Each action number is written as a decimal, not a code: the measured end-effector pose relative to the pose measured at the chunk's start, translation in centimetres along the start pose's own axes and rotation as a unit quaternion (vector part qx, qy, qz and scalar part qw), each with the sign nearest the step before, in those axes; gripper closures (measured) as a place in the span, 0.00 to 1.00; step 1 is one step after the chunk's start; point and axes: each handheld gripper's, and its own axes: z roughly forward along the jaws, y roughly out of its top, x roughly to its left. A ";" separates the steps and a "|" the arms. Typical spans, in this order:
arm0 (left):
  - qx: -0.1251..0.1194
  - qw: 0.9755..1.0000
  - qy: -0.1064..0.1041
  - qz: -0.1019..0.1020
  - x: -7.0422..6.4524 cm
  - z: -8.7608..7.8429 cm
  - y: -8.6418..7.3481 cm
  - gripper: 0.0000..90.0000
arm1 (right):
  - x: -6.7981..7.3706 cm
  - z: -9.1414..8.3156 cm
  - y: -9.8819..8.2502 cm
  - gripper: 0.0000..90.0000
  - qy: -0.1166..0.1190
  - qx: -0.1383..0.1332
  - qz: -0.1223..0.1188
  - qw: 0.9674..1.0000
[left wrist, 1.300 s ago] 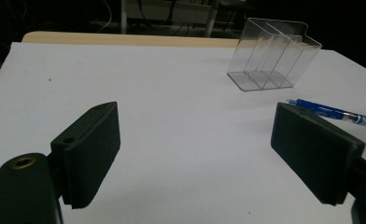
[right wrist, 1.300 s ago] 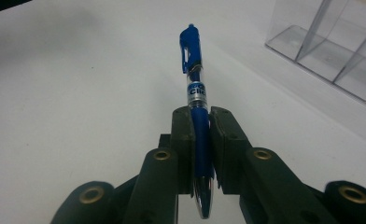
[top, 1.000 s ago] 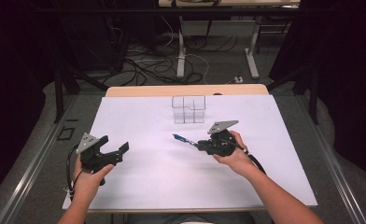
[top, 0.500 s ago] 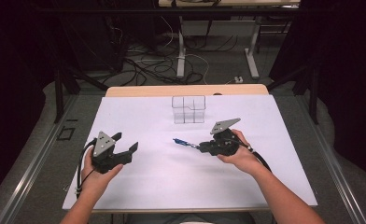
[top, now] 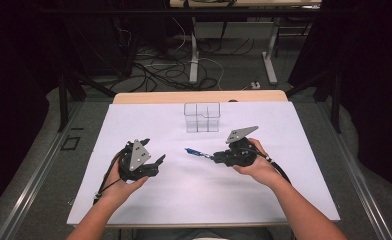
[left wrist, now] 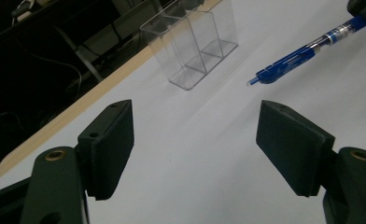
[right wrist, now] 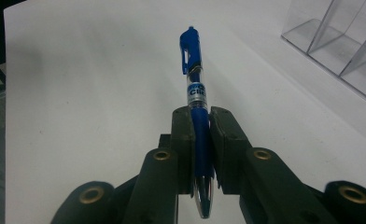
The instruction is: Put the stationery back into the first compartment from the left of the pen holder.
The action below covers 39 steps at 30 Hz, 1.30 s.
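Note:
A blue pen (top: 196, 152) is held level just above the white table top, with my right gripper (top: 216, 158) shut on its barrel. In the right gripper view the pen (right wrist: 193, 84) runs straight out between the closed jaws, clip end away from me. My left gripper (top: 156, 162) is open at the left, a short way from the pen, with nothing between its pads (left wrist: 109, 144). In the left gripper view the pen (left wrist: 302, 51) lies ahead to the right. A clear plastic holder (top: 202, 117) with compartments stands upright behind both grippers.
The white sheet (top: 194, 200) covers the table, and a wooden strip (top: 199, 96) shows along its far edge. Behind the table are desk legs and loose cables (top: 154, 70) on the floor. The holder (left wrist: 190, 46) has nothing in it.
My left gripper has moved right and a little forward, toward the middle of the table, and is still open. The right gripper with the pen has hardly shifted.

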 end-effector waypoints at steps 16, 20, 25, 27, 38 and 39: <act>0.003 0.989 -0.022 0.147 -3.1 2.5 2.6 0.39 | -0.1 0.0 -0.1 0.90 -0.005 -0.004 0.008 1.000; 0.002 0.984 -0.022 0.177 -3.8 3.0 3.2 0.40 | -0.1 0.0 -0.1 0.89 -0.005 -0.004 0.009 1.000; 0.006 0.977 -0.019 0.212 -4.7 3.6 3.7 0.44 | -0.1 0.0 -0.1 0.89 -0.002 -0.001 0.009 1.000; 0.004 0.976 -0.022 0.216 -5.0 3.9 3.8 0.45 | -0.1 0.1 -0.1 0.89 0.000 -0.007 0.008 1.000; 0.011 0.953 0.000 0.304 -6.8 5.1 3.9 0.52 | -0.1 0.2 0.0 0.90 -0.001 -0.006 0.008 1.000; 0.009 0.951 0.000 0.310 -6.9 5.2 3.9 0.52 | -0.1 0.2 0.0 0.89 -0.002 -0.005 0.011 1.000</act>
